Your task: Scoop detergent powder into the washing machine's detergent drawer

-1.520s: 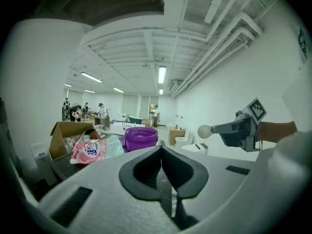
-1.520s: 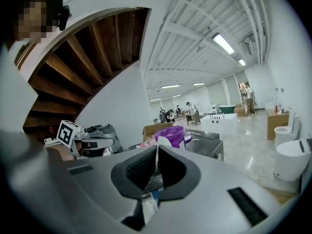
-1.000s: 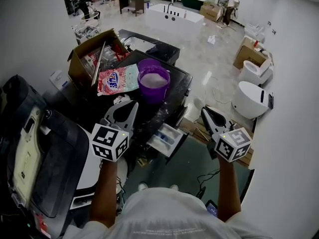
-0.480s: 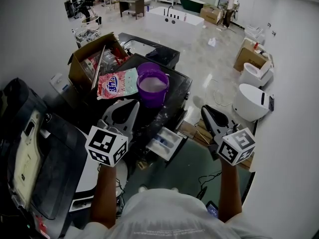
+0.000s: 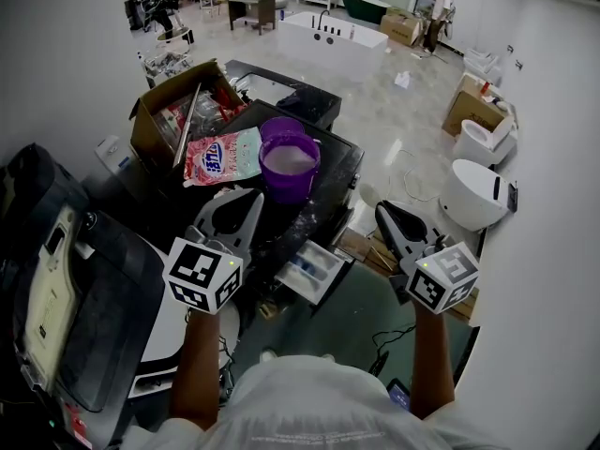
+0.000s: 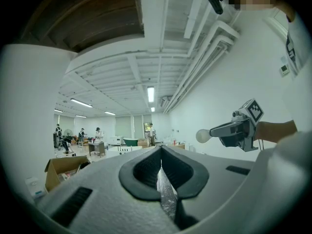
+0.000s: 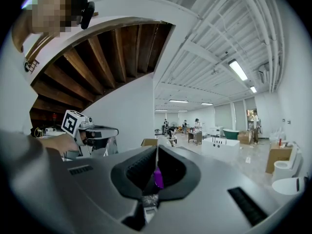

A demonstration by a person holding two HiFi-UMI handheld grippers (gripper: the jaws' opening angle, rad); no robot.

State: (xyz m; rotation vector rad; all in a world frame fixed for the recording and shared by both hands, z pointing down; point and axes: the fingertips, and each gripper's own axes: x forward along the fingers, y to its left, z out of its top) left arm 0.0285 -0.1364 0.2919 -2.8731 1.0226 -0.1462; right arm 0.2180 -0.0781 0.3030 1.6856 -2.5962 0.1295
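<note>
A purple bucket (image 5: 289, 165) of white powder stands on the black washing machine top (image 5: 330, 186), with a pink detergent bag (image 5: 223, 155) lying to its left. The detergent drawer (image 5: 314, 270) sticks out open at the machine's front. My left gripper (image 5: 247, 198) hovers just short of the bucket, jaws shut and empty (image 6: 161, 152). To the right of the machine, my right gripper (image 5: 382, 210) is held over the floor, shut on a thin purple piece (image 7: 157, 178). In the left gripper view a pale round shape (image 6: 202, 136) sits at the right gripper's tip.
An open cardboard box (image 5: 173, 111) stands behind the bag. A dark appliance (image 5: 84, 298) sits at my left. White toilets (image 5: 473, 190), boxes (image 5: 469, 106) and a bathtub (image 5: 328, 36) stand on the shiny floor beyond. People work at the far end.
Both grippers have barely shifted. The left one dropped slightly toward me, and the right one edged a little to the right. Nothing was taken or let go.
</note>
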